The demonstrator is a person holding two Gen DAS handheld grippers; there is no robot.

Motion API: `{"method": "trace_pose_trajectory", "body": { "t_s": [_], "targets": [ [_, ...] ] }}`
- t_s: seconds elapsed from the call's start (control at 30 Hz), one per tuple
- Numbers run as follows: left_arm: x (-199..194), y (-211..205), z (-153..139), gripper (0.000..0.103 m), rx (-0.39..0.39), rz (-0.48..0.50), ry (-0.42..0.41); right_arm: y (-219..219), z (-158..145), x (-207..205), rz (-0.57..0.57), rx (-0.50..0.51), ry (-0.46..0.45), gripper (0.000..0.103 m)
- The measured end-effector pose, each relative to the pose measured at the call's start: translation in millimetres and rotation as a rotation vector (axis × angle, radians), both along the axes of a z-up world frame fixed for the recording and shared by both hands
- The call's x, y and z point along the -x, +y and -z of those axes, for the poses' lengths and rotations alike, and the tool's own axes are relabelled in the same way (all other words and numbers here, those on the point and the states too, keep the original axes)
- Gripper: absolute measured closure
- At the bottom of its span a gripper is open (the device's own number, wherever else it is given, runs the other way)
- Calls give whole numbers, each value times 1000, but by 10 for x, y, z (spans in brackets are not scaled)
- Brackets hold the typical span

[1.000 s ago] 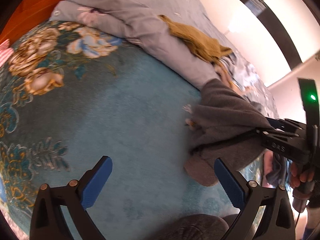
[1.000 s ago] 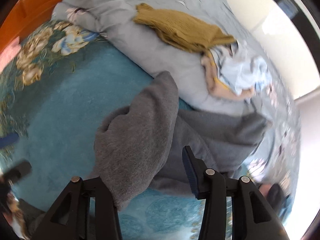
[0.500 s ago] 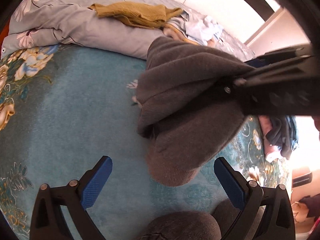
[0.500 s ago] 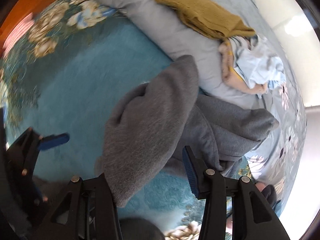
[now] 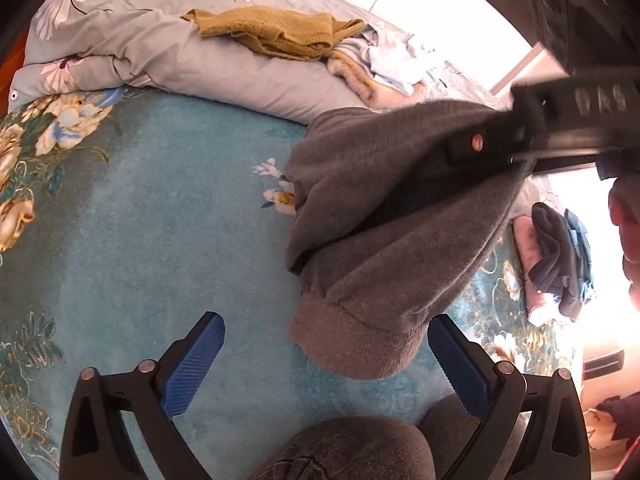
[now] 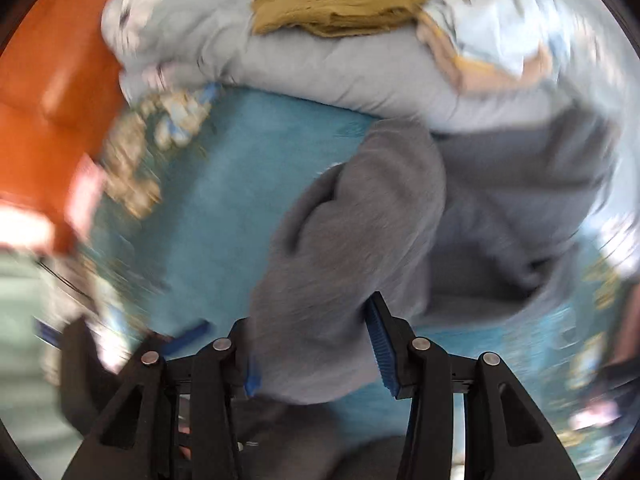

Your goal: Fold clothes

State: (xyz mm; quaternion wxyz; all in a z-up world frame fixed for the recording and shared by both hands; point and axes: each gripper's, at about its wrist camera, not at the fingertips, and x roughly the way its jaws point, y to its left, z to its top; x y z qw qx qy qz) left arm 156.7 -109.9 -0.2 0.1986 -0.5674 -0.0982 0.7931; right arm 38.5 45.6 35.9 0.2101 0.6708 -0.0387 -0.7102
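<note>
A grey fleece garment point(image 5: 380, 240) hangs over the teal floral blanket point(image 5: 140, 240) from my right gripper point(image 5: 472, 148), which enters the left wrist view from the right. In the blurred right wrist view the same garment point(image 6: 348, 240) fills the gap of the right gripper point(image 6: 316, 364). Its jaws are opening, with the cloth still caught between the blue pads. My left gripper point(image 5: 324, 364) stands open just above the blanket. The garment's ribbed hem point(image 5: 352, 344) dangles between its fingers, close to the right one.
A grey floral duvet point(image 5: 200, 68) lies bunched along the back, with a mustard knit point(image 5: 280, 32) and pale blue clothes point(image 5: 392, 60) on it. Folded dark and pink clothes point(image 5: 552, 264) sit at the right. An orange surface point(image 6: 48, 100) borders the bed on the left. Grey cloth point(image 5: 344, 452) bulges at the near edge.
My left gripper swung right until the hanging garment came between its fingers, then held still. My right gripper swung and turned with the garment, so its view is now blurred.
</note>
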Motion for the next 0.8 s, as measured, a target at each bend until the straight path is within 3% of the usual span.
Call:
{"method": "trace_pose_trajectory", "body": {
  "t_s": [0.1,0.17,0.33,0.53,0.63,0.8],
  "targets": [
    [2,25,43,0,11,0,-16,52,-62,-63,-2,104,42,48],
    [1,67,50,0,15,9,-20,90,-138,-90,-1,111,79,48],
    [10,254,48,0,23,53,-23,415,-227,-122,46,61,152,48],
    [56,622,85,2,29,124,-32,1146,-57,-312,147,-28,147,45],
    [74,783,132,16,46,151,-37,1513,29,-499,206,-57,129,45],
    [120,866,168,64,54,145,-49,1981,156,-701,296,-72,98,45]
  ]
}}
